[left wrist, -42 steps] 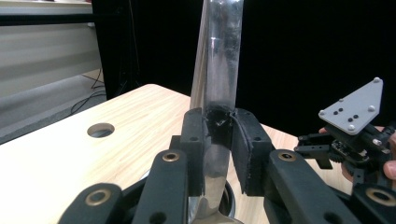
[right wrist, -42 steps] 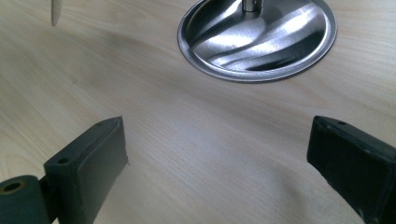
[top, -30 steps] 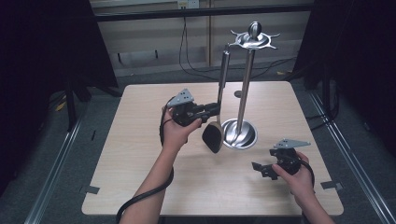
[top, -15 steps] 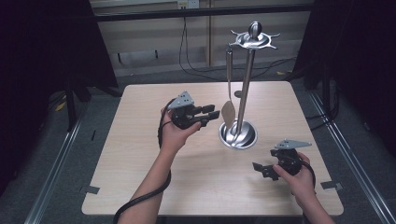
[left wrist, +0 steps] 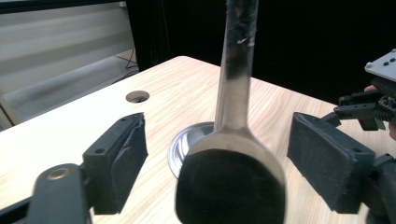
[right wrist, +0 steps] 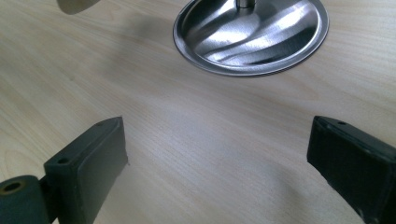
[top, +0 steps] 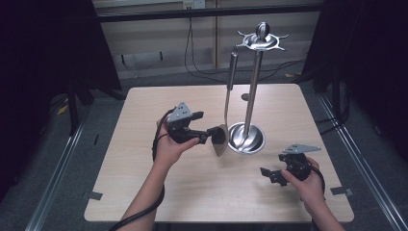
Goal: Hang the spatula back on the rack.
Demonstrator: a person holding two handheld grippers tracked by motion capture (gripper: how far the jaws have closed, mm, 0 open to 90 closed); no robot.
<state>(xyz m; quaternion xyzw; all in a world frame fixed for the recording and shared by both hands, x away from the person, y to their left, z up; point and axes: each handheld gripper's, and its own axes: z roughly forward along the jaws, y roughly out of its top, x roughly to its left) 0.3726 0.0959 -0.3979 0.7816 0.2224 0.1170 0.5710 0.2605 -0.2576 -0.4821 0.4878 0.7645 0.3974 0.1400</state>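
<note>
Left gripper (top: 215,136) jaws just opened, pads (left wrist: 312,156) apart and clear of spatula (top: 226,115) between them, hanging from stand (top: 253,91) with blade beside base on table (top: 144,187); right gripper (top: 269,174) jaws wide apart, empty, near front right.

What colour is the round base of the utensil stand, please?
The round base of the stand is shiny silver metal, seen best in the right gripper view.

The table (top: 159,192) is pale wood with a fine grain. The stand (top: 246,138) and spatula (top: 222,139) are shiny silver steel. Both grippers' pads (left wrist: 122,163) are matt black.
</note>
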